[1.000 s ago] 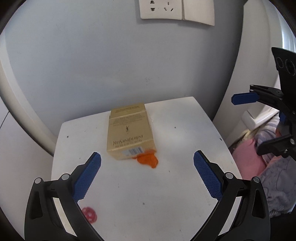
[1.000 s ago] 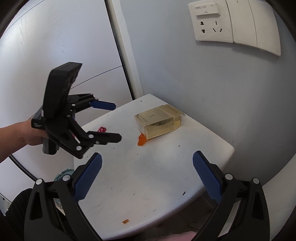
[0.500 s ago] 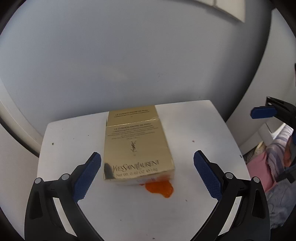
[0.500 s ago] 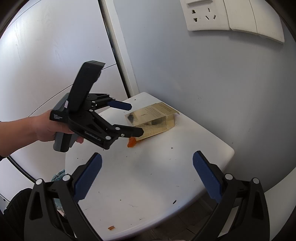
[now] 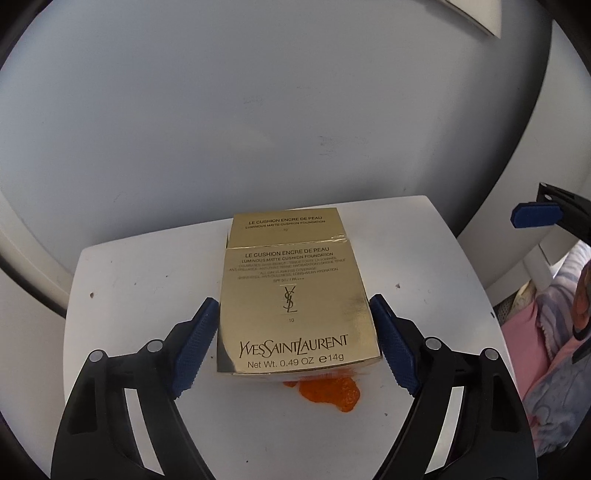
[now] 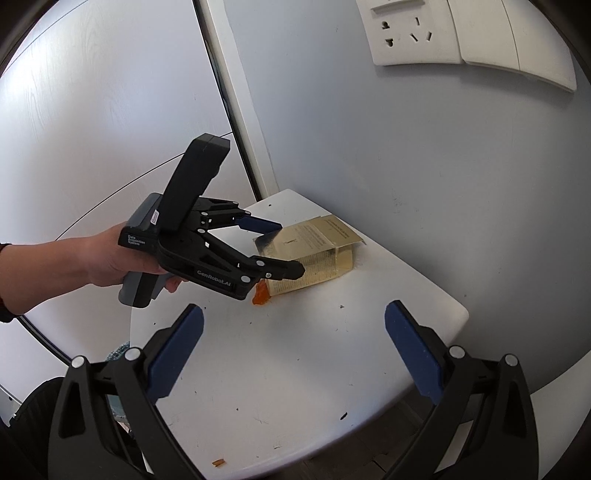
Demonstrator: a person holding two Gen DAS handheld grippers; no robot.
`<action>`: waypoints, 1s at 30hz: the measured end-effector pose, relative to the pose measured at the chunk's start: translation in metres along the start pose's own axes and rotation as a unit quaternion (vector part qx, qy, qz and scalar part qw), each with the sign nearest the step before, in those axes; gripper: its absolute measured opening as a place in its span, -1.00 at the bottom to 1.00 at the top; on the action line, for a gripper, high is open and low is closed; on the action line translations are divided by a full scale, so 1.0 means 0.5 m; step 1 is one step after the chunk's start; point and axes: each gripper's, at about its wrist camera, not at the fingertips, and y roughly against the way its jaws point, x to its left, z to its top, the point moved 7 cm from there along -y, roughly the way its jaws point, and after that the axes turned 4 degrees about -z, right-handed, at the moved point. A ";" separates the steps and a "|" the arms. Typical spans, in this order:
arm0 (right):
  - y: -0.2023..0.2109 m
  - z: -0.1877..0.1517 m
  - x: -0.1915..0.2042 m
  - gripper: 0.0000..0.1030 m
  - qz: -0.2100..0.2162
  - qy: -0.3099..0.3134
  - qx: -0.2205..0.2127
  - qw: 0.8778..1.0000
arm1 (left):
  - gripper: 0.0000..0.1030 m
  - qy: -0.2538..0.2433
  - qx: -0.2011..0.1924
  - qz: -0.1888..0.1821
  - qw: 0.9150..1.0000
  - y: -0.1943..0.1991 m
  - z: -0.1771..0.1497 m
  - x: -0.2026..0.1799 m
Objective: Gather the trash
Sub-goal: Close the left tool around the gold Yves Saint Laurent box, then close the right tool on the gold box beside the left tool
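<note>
Nearest you in the right wrist view, your right hand-held gripper (image 6: 293, 345) hangs spread wide over the bare front of the white counter (image 6: 314, 369), holding nothing. One small orange scrap (image 6: 218, 462) lies at 6 o'clock near the counter's front edge.

Further in, your left hand-held gripper (image 5: 293, 352) straddles the one gold cosmetics box (image 5: 295, 299). Its blue pads (image 5: 194, 354) sit just beside the box's two side walls; you cannot tell whether they press the cardboard or stop short of it. Your left hand (image 6: 107, 264) grips the handle at 9 o'clock in the right wrist view.

The box is shiny gold card with black print: "Yves Saint Laurent", a logo, and "Le Cushion Encre de Peau" foundation. It lies flat on the counter, its long axis running from 6 to 12 o'clock in the left wrist view, the end with the net weight toward you. At the far end a lid flap (image 5: 286, 223) stands open, toward the grey wall (image 5: 258, 110).

One orange smear (image 5: 330, 391) spreads on the counter at the box's near edge, partly under it, around 5 o'clock of the box.

High on the wall, at 1 o'clock in the right wrist view, are one power socket (image 6: 410, 31) and a switch plate (image 6: 517, 48) beside it.
</note>
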 end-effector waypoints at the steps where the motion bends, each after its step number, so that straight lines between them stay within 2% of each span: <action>1: 0.002 0.000 0.002 0.86 0.002 -0.002 0.001 1.000 | 0.54 -0.003 -0.001 -0.001 1.000 0.001 -0.001 -0.001; 7: 0.005 -0.003 -0.016 0.86 0.018 -0.039 0.008 0.999 | 0.54 -0.049 -0.013 -0.021 0.999 0.012 -0.013 -0.032; 18: -0.019 -0.005 -0.024 0.86 0.052 -0.078 0.052 0.994 | 0.53 -0.120 -0.013 -0.073 0.990 0.048 -0.053 -0.100; 30: -0.074 -0.023 -0.035 0.85 0.086 -0.137 0.105 0.981 | 0.53 -0.177 -0.014 -0.101 0.979 0.073 -0.097 -0.170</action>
